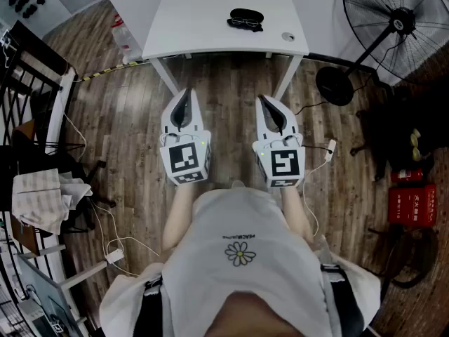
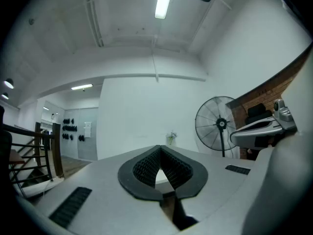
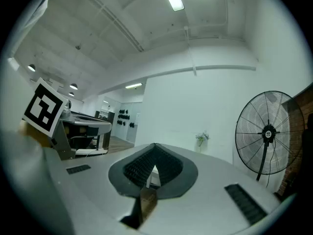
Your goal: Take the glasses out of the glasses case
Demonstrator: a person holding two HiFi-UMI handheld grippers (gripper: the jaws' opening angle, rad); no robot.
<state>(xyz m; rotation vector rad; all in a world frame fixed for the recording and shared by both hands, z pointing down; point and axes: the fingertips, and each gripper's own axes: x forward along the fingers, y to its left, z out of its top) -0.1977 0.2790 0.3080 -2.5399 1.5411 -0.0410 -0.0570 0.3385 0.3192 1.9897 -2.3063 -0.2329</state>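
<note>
At the far left a checked cloth (image 1: 43,196) lay in a heap beside the wood floor (image 1: 231,93). The left gripper (image 1: 186,98) was held level over that floor and pointed at the white counter (image 1: 196,27). In the left gripper view its fingers (image 2: 143,168) were pressed together at the tips, with nothing between them.

The case (image 1: 245,15), dark and oval, sat on the far part of the counter. It was ahead of both grippers and well apart from them, with the counter's near edge and a strip of floor in between. What looked like the glasses (image 1: 247,26) lay against the case's near edge. They were too small to tell whether they rested in an open case or just beside it. Seen from the head view, the case fell between the lines of the two grippers, nearer the right one's. A small round thing (image 1: 288,36) lay on the counter to the right of the case, by the near corner.

The right gripper (image 1: 266,102) was level too, side by side with the left one and pointed the same way. Its fingers (image 3: 139,166) were also closed tip to tip and empty.

Further right a standing fan (image 1: 393,23) stood on the floor just beside the counter's corner. Red boxes (image 1: 412,206) lay at the far right edge.
</note>
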